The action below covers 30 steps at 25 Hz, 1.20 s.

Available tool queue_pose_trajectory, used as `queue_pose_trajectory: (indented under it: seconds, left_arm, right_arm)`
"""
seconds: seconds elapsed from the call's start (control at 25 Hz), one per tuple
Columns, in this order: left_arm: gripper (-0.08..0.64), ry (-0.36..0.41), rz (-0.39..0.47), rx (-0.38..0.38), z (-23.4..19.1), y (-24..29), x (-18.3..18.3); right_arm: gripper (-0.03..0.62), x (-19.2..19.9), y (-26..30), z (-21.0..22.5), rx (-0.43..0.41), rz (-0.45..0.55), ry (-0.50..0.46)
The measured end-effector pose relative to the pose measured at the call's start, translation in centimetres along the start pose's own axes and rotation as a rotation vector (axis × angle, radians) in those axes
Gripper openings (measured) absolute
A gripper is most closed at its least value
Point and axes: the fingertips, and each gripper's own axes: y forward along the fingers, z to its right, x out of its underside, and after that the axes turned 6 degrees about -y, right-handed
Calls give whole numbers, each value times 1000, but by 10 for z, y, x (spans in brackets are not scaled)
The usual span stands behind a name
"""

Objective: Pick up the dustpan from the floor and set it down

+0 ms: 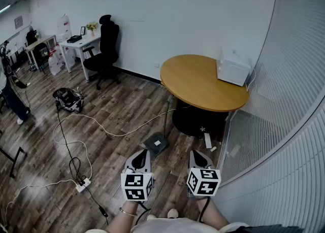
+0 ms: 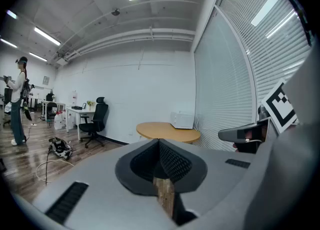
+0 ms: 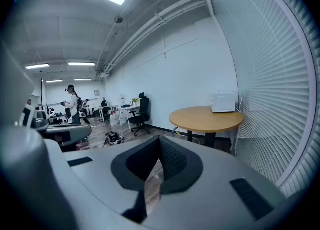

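Found the dustpan (image 1: 156,143) lying on the wooden floor (image 1: 40,145), near the dark base under the round tabletop (image 1: 198,82) and a little ahead of the left hand-held gripper (image 1: 140,154), touched by neither tool. Made out a thin upright handle (image 1: 166,118) rising from the pan toward the tabletop's edge. Saw the left hand-held gripper closed tip to tip, nothing between the jaws, with only floor in the slit below. Saw the right hand-held gripper (image 1: 199,154) closed the same way and likewise empty, held beside the left, both tilted slightly downward. Judged the pick-up not yet begun; took the approach for the step in hand. Judged it best to part the jaws fully before lowering, to go for the handle rather than the flat pan, and to close squarely across it so as to prevent twisting. Noted a white cable (image 1: 120,135) trailing over the floor near the pan; advised lifting straight up, clear of cable and tabletop rim. Advised keeping the pan level and setting it flat on bare floor before letting go
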Motion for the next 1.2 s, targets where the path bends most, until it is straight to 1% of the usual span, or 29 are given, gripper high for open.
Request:
queue_pose_trajectory:
  seconds: [0.32,0.48,0.72,0.84,1.04,1.2]
  left_arm:
    - [17,2,-4,-5,-11,-5,-4]
    - [17,4,-10,-3,-18,-9,2]
    - [17,11,-26,-4,-25,-15,9]
    - [17,18,-34,-18,-32,-14,13]
    - [17,-2,-36,-52,-56,-4,15]
    - [17,-21,-41,-67,-73,15,16]
  right_arm:
    - [32,-4,-2,-9,7,1,-5]
    - [32,3,-2,-16,-11,0,34]
    - [34,16,2,-16,8,-34,91]
    - [32,17,12,-14,12,-41,108]
    - [34,14,36,-24,-3,-52,95]
    - [32,13,62,-26,-11,-68,90]
